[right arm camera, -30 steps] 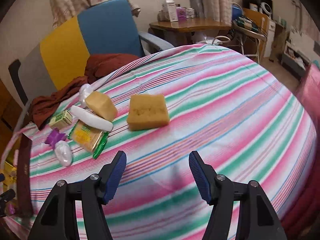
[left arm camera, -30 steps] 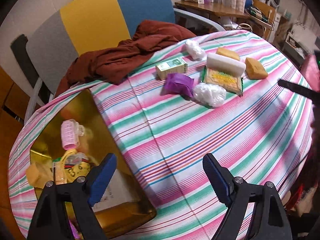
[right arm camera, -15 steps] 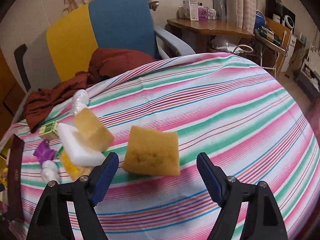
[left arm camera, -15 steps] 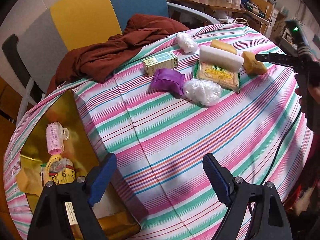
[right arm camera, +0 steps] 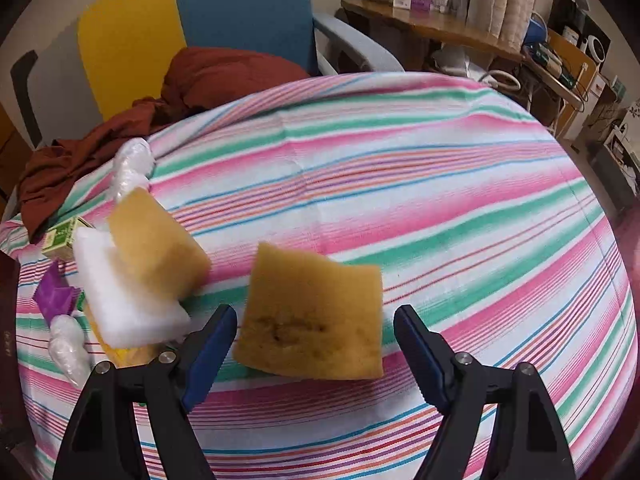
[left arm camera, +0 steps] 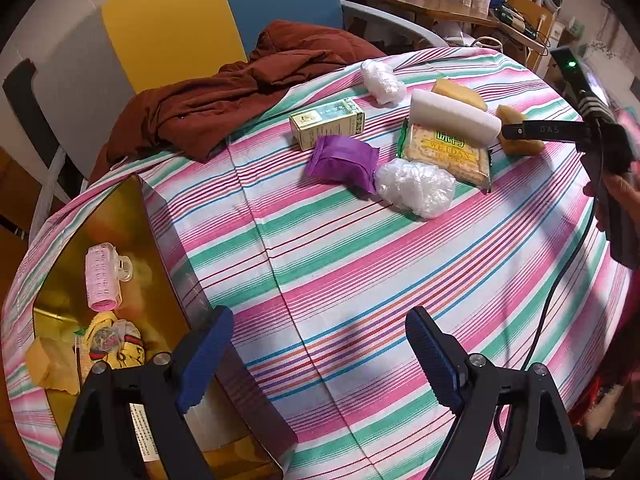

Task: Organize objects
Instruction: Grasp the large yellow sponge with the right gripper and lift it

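Observation:
A yellow sponge lies on the striped tablecloth, and my right gripper stands open around it, pads apart from its sides. Left of it sit a second yellow sponge on a white foam block. In the left wrist view my left gripper hangs open and empty over the cloth beside the gold box. Further off lie a biscuit packet, a purple packet, a green carton and two plastic wads. One right finger covers the sponge.
The gold box holds a pink hair roller and several yellow items. A brown cloth drapes over the table's far edge, against a yellow and blue chair. A black cable runs down the right side.
My right gripper has come down and forward over the yellow sponge and its jaws have widened; the sponge now sits between them. The left gripper has drifted slightly, still open.

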The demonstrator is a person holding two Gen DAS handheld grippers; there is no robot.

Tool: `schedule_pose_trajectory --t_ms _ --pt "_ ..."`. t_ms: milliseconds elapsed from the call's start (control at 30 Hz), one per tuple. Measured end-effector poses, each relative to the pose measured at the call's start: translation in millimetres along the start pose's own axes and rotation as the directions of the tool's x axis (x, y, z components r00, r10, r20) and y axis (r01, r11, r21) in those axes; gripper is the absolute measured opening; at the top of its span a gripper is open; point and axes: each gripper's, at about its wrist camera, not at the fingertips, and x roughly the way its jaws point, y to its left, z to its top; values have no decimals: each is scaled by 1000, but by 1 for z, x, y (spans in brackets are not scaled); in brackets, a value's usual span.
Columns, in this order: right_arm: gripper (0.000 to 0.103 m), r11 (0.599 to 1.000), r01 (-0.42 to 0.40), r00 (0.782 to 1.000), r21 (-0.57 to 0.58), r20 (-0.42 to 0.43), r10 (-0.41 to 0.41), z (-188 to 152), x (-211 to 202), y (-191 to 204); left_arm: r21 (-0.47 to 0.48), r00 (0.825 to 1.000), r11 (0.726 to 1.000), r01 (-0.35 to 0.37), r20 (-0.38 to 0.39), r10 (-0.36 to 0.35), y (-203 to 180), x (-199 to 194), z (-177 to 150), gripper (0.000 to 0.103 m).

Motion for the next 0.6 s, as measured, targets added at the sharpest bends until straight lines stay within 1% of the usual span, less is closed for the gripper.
schedule_pose_trajectory --t_ms 33,133,233,367,467,533,600 --pt "70 1000 -18 1000 13 5 18 -1 0 -2 -7 1000 1000 2 -4 -2 1 1 0 88" --pt "69 997 -49 999 53 22 48 -4 -2 -10 -16 1000 1000 5 -11 -5 3 4 -1 88" --pt "68 996 -57 998 63 34 55 -5 -4 -10 -21 1000 1000 -3 -15 3 3 6 -2 88" --pt "68 994 -76 995 77 74 71 -9 -20 -11 -29 1000 1000 3 -11 -4 6 9 1 88" --pt "68 989 -102 991 106 96 92 -20 -36 -14 -34 1000 999 0 -5 0 4 12 8 88" --pt "68 982 -139 986 127 114 125 -30 -45 -17 -49 1000 999 25 -15 -26 3 17 16 88" --pt "68 978 -159 981 133 133 142 -43 -56 -19 -62 999 998 33 -15 -34 0 21 24 89"
